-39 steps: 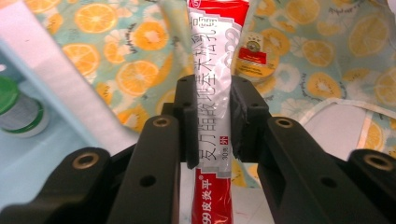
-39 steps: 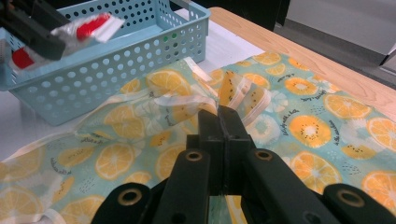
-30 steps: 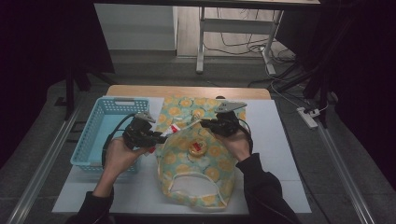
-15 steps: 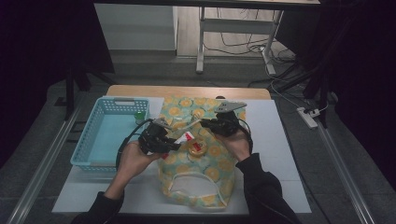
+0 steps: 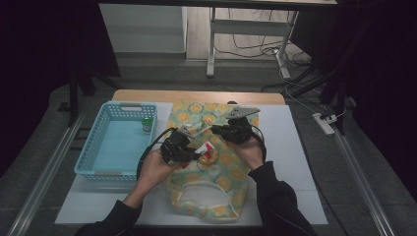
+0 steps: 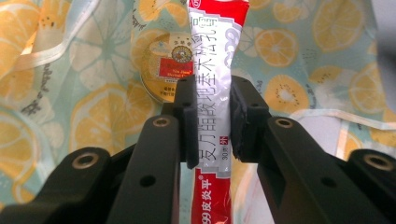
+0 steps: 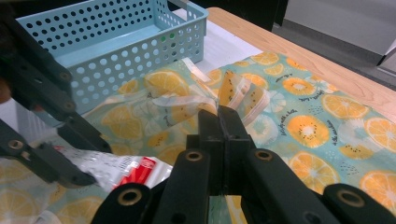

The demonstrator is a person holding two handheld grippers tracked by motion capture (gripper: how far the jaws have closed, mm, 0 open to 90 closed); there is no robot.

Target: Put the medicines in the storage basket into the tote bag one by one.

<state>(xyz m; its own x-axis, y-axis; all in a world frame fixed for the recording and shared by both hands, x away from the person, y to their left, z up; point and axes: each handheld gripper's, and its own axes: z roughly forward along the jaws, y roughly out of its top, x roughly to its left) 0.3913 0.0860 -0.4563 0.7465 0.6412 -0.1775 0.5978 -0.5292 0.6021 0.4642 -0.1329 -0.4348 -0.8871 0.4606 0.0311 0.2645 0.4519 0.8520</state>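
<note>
Seemingly one sachet [image 6: 215, 93], one tin [image 6: 169, 65], one basket [image 5: 116, 142], one bag [image 5: 206, 196].

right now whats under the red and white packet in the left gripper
Under the packet lie the lemon-print cloth and a round tin; the tin's right edge and the cloth behind the packet are covered.

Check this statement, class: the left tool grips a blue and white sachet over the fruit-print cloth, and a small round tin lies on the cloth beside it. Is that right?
One detail is wrong: the sachet is red and white, not blue and white, as the left gripper view shows. The left tool does grip it over the fruit-print cloth, and the round tin does lie on the cloth beside it.
</note>
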